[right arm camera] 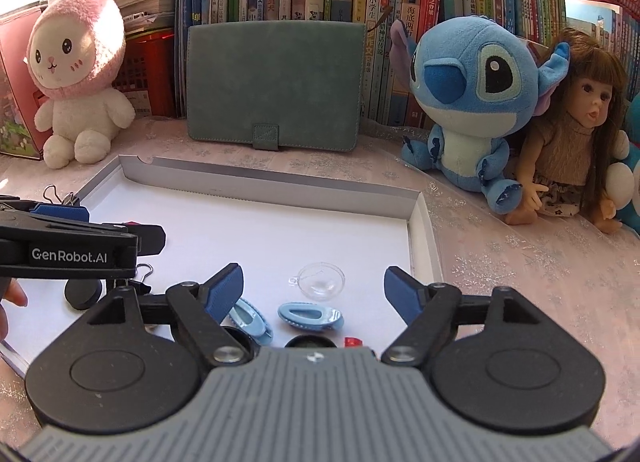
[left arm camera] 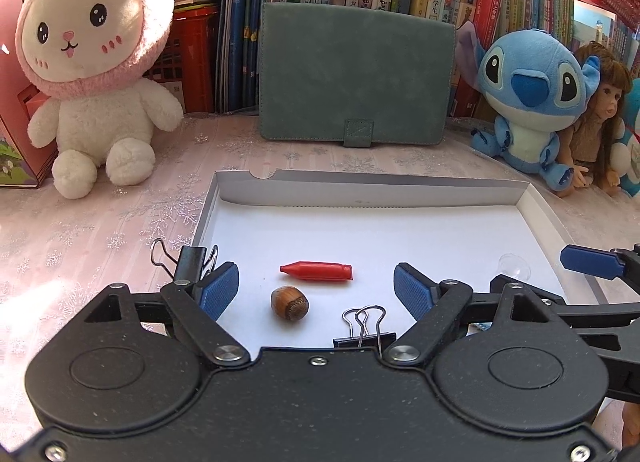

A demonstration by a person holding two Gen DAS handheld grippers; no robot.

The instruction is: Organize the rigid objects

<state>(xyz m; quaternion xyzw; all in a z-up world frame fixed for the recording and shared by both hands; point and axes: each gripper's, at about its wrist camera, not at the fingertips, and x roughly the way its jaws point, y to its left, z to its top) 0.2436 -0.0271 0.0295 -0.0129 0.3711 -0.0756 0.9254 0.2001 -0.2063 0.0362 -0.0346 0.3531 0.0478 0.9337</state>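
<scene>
White cardboard formed the shallow tray (left arm camera: 372, 198), its far wall upright and most of the floor bare. In the left wrist view the left gripper (left arm camera: 316, 286) was held wide, nothing pinched. Between its pads were seen one red cap (left arm camera: 316, 271) and one hazelnut (left arm camera: 289, 302), apart. Two binder clips were counted: one (left arm camera: 191, 260) on the tray's left edge, another (left arm camera: 364, 332) nearest the camera.

In the right wrist view the right gripper (right arm camera: 314, 294) was likewise spread wide and empty. One clear dome (right arm camera: 322, 279) and two pale blue clips (right arm camera: 310, 317) were seen near the tray's right wall.
</scene>
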